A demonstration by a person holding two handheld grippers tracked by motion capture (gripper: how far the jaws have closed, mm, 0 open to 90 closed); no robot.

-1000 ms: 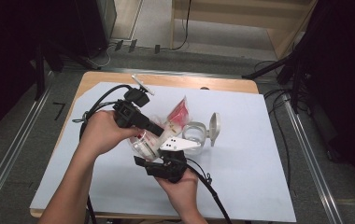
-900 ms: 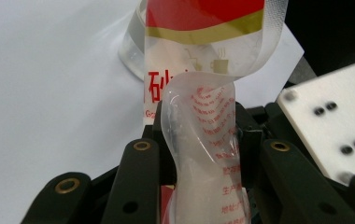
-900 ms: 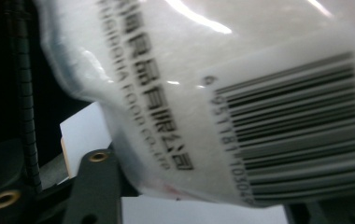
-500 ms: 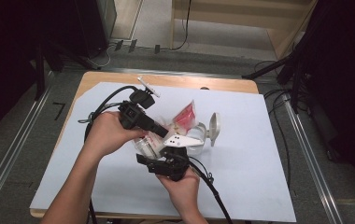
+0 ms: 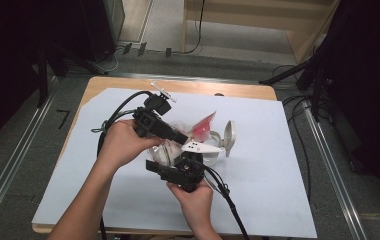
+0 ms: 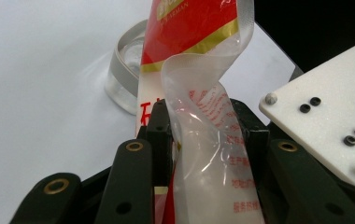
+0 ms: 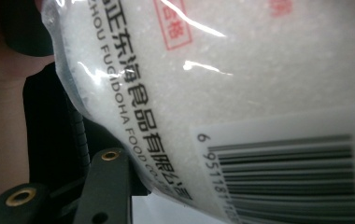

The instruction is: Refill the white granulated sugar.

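Note:
A clear plastic bag [image 5: 202, 126] of white grains, with a red top, hangs over the table's middle between both grippers. My left gripper [image 5: 182, 140] reaches in from the left. In the left gripper view its pads press the twisted clear neck of the bag [image 6: 203, 140]; these jaws have just been opening a little. My right gripper [image 5: 170, 164] holds the bag from below. Its jaws have just been closing, and the bag's barcode side [image 7: 241, 93] lies against its left finger [image 7: 108, 182]; the other finger is hidden.
A glass jar [image 5: 213, 146] with its hinged lid [image 5: 229, 136] swung open stands just right of the grippers, and shows behind the bag as the jar [image 6: 122, 84]. A white sheet [image 5: 278, 180] covers the wooden table [image 5: 203, 87]. Cables [image 5: 228, 205] trail toward the front edge.
The left gripper and the bag's red top have shifted slightly to the right. The right hand has stayed where it was.

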